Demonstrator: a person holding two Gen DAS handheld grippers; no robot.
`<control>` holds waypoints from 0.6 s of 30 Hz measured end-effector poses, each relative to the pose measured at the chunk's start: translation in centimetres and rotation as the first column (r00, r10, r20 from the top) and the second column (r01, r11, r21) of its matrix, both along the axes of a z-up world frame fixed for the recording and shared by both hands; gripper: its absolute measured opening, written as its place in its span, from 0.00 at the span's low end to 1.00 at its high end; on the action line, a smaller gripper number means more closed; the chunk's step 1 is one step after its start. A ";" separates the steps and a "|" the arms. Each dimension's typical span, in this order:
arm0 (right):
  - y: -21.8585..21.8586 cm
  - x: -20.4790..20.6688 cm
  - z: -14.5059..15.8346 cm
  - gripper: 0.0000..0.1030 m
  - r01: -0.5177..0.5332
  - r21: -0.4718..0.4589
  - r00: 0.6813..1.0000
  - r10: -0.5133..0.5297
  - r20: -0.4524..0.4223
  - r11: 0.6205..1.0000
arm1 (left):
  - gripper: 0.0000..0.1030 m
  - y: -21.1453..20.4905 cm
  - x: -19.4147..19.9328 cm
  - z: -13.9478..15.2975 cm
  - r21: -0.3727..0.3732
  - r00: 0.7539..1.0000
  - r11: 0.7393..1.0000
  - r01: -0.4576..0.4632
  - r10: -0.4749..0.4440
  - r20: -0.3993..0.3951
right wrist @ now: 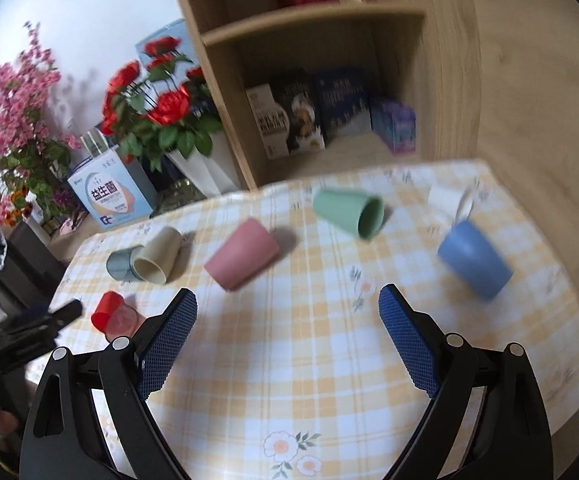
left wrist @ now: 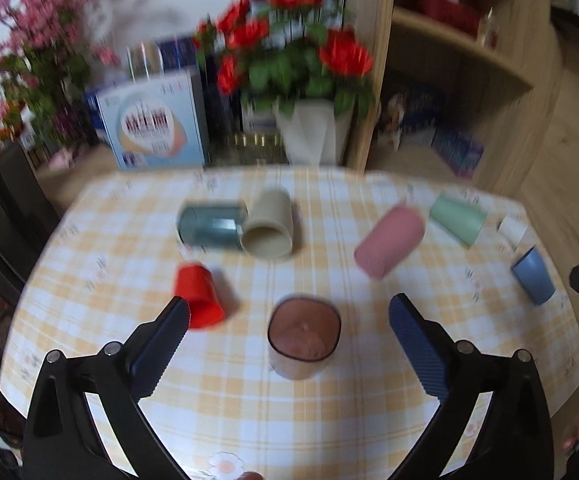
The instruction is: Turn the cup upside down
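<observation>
Several cups lie on a checked yellow tablecloth (left wrist: pixel 289 420). In the left wrist view a brown cup (left wrist: pixel 303 336) stands with its dark base up, between and just beyond my open left gripper (left wrist: pixel 289 314). A red cup (left wrist: pixel 199 296) stands by the left finger. A grey-blue cup (left wrist: pixel 211 224), a beige cup (left wrist: pixel 269 226), a pink cup (left wrist: pixel 389 240), a green cup (left wrist: pixel 457 218) and a blue cup (left wrist: pixel 533 276) lie on their sides. My right gripper (right wrist: pixel 287 302) is open and empty above the cloth, with the pink cup (right wrist: pixel 243 254) and blue cup (right wrist: pixel 475 258) beyond it.
A wooden shelf unit (right wrist: pixel 329 60) with boxes stands behind the table. A white vase of red flowers (left wrist: pixel 313 128), pink blossoms (left wrist: pixel 29 60) and a light blue box (left wrist: pixel 153 120) stand at the back. A small white object (right wrist: pixel 449 198) lies near the far right edge.
</observation>
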State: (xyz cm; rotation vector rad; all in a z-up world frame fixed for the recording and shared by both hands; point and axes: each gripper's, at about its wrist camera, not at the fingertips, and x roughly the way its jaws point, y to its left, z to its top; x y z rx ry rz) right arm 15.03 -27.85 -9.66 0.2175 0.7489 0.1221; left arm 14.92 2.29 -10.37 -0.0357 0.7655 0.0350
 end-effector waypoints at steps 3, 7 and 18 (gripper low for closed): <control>0.5 -0.6 2.6 0.87 -0.008 -0.043 0.999 0.009 0.037 0.999 | 0.94 0.2 -1.8 3.4 0.018 0.996 1.000 -0.002 0.001 0.084; 0.7 -1.4 5.0 0.87 0.000 -0.050 0.998 0.003 0.061 0.999 | 0.94 0.4 -4.1 6.9 0.033 0.988 0.999 -0.011 0.006 0.156; 2.7 -4.2 8.6 0.87 -0.032 -0.080 0.993 0.041 0.111 0.996 | 0.94 0.0 -8.7 11.3 0.060 0.969 0.997 -0.041 0.025 0.244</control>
